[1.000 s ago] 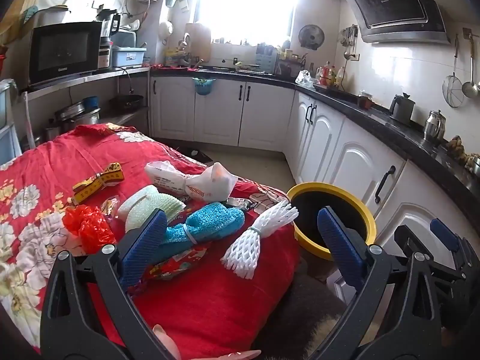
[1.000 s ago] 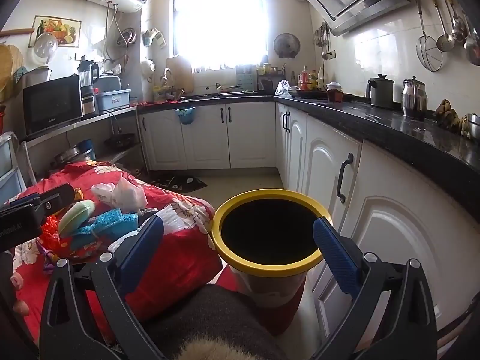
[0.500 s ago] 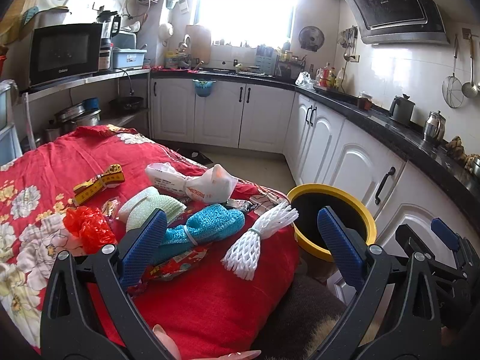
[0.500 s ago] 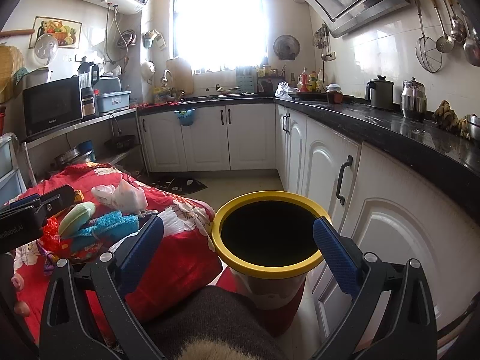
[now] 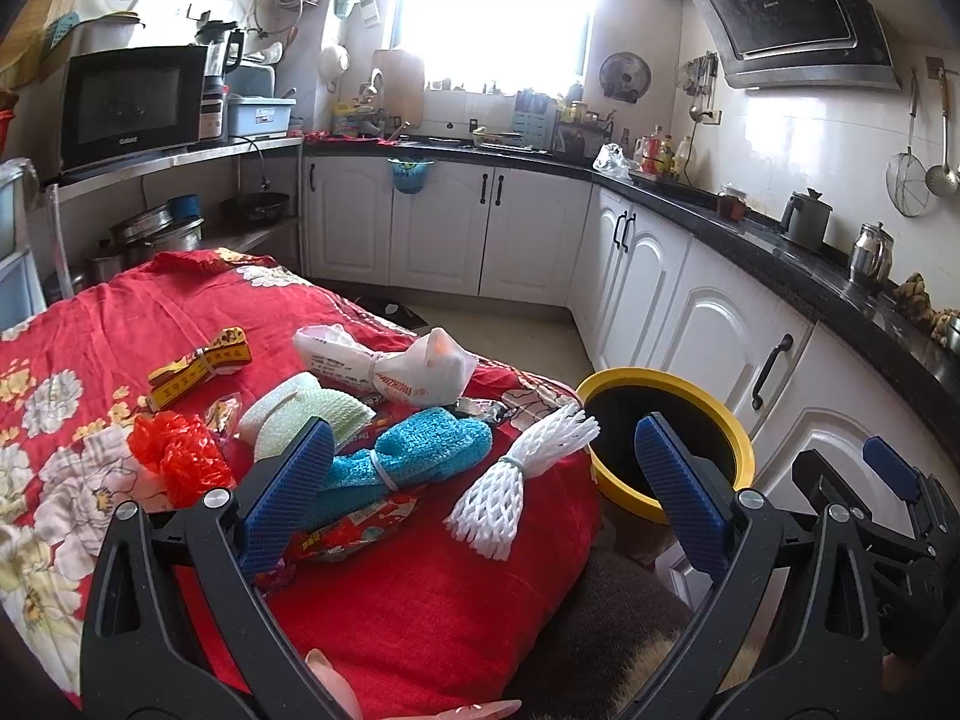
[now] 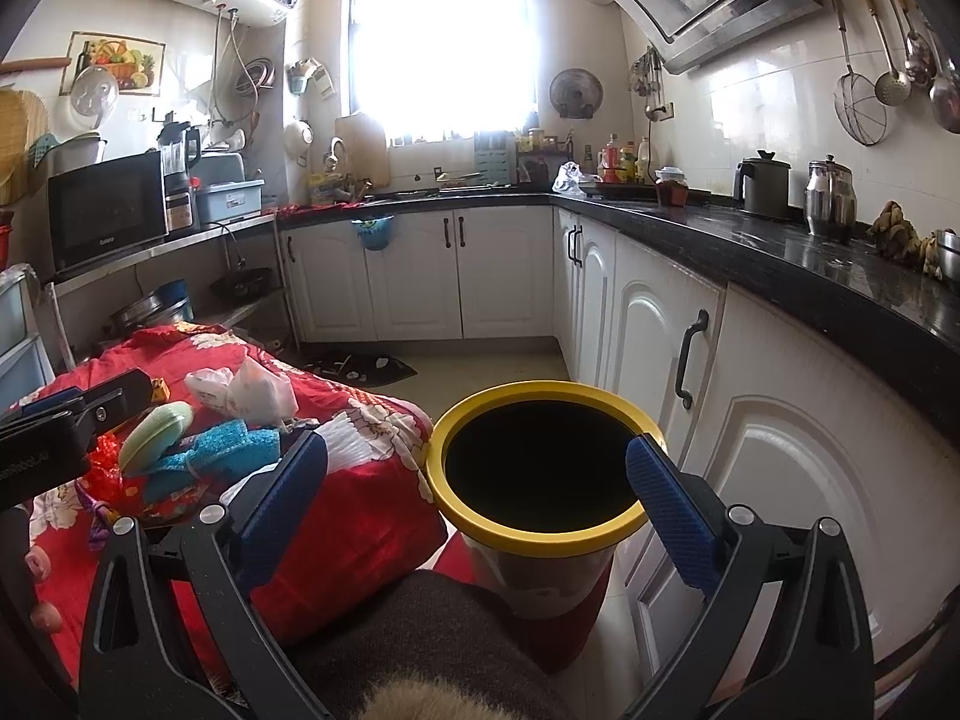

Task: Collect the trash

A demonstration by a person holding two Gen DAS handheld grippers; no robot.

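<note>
Both grippers stand wide open and hold nothing: the left gripper [image 5: 480, 492] hangs over the near edge of the red floral cloth [image 5: 108, 324], and the right gripper [image 6: 477, 495] hangs at the yellow-rimmed bin [image 6: 540, 531], its 2 blue pads on either side of the dark mouth. Taking the bin as landmark, the cloth-covered surface lies just to its left, touching or nearly touching its rim. On that cloth the trash is spread in a loose cluster: farthest from the bin, a yellow printed wrapper [image 5: 201, 366] and a crumpled red plastic piece [image 5: 180, 456]; nearer, a tied white plastic bag [image 5: 390, 369], a pale green foam pad [image 5: 300, 414] and a blue foam net [image 5: 414, 456] bound at its middle; closest to the bin, a white foam net [image 5: 522, 480] bound with a band, with a red snack wrapper [image 5: 354, 525] beside it.
</note>
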